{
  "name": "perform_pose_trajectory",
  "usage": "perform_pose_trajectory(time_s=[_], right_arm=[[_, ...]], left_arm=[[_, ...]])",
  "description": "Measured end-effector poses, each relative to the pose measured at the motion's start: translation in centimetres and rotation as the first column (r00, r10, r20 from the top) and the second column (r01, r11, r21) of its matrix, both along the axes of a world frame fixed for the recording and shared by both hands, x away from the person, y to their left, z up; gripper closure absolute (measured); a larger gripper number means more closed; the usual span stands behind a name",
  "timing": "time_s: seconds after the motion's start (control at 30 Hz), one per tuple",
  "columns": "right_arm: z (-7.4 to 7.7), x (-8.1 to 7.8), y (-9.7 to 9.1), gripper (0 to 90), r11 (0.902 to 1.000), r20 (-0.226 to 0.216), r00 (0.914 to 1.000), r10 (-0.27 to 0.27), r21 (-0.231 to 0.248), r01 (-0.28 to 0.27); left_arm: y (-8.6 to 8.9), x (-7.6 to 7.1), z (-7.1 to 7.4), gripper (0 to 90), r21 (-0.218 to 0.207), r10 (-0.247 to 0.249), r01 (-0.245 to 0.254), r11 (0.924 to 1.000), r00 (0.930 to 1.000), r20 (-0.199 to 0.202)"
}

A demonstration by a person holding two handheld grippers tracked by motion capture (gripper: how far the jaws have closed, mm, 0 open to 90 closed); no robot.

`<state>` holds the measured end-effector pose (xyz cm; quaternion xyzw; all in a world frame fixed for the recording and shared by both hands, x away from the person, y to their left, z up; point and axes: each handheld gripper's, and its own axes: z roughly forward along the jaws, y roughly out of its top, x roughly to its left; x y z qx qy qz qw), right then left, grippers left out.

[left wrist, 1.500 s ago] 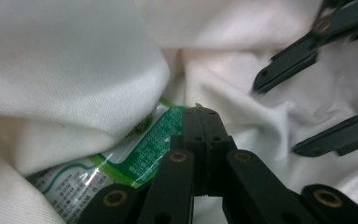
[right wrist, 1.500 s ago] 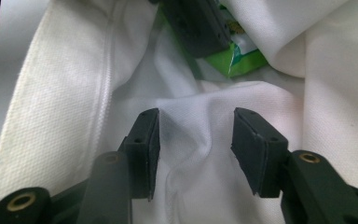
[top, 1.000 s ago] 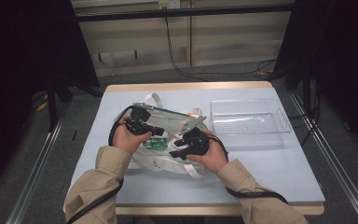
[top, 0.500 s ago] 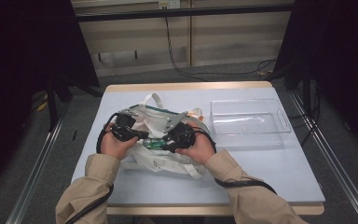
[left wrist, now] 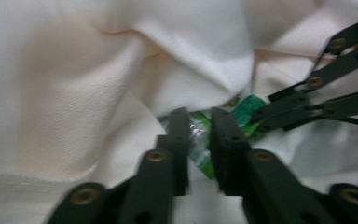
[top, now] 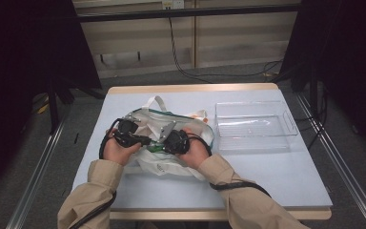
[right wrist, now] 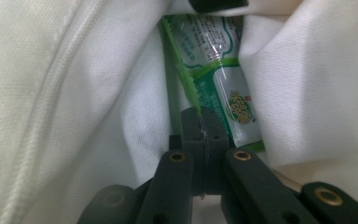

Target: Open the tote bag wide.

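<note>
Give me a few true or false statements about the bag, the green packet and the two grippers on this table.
1. The right gripper is shut on the edge of the green packet. True.
2. The clear tray holds the green packet. False: the packet lies inside the white cloth bag; nothing shows in the tray.
3. The left gripper is clamped tight on the packet. False: its jaws, which have just been opening, stand apart with the packet between them.
4. Both grippers work at the bag's opening. True.
5. The bag hangs off the table edge. False: it lies flat on it.
</note>
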<state>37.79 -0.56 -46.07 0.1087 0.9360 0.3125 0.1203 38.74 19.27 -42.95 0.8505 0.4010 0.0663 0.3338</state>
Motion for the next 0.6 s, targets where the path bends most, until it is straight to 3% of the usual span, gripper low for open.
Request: perform_pose_trajectory(time_s=[0.13,0.27,0.43,0.6], right_arm=[[1.0,-0.2,-0.9,90.0,0.9987,0.004,0.9996,-0.029,0.042,0.029],[2.3,-0.2,-2.0,90.0,0.9969,0.037,0.9979,-0.052,0.061,0.050],[3.9,-0.2,-3.6,90.0,0.9882,0.055,0.9935,-0.099,0.123,0.092],[5.9,-1.0,-4.7,90.0,0.9851,0.062,0.9947,-0.082,0.156,0.072]], left_arm=[[0.3,0.0,-0.2,78.6,0.001,0.001,-0.001,1.0000,1.0000,-0.004],[0.5,-0.2,-0.1,90.0,0.039,-0.005,0.006,0.9992,0.9998,-0.017],[0.4,-0.2,-0.2,90.0,0.054,0.008,-0.007,0.9985,0.9998,-0.018],[0.3,-0.1,-0.1,90.0,0.016,0.001,0.000,0.9999,0.9999,-0.015]])
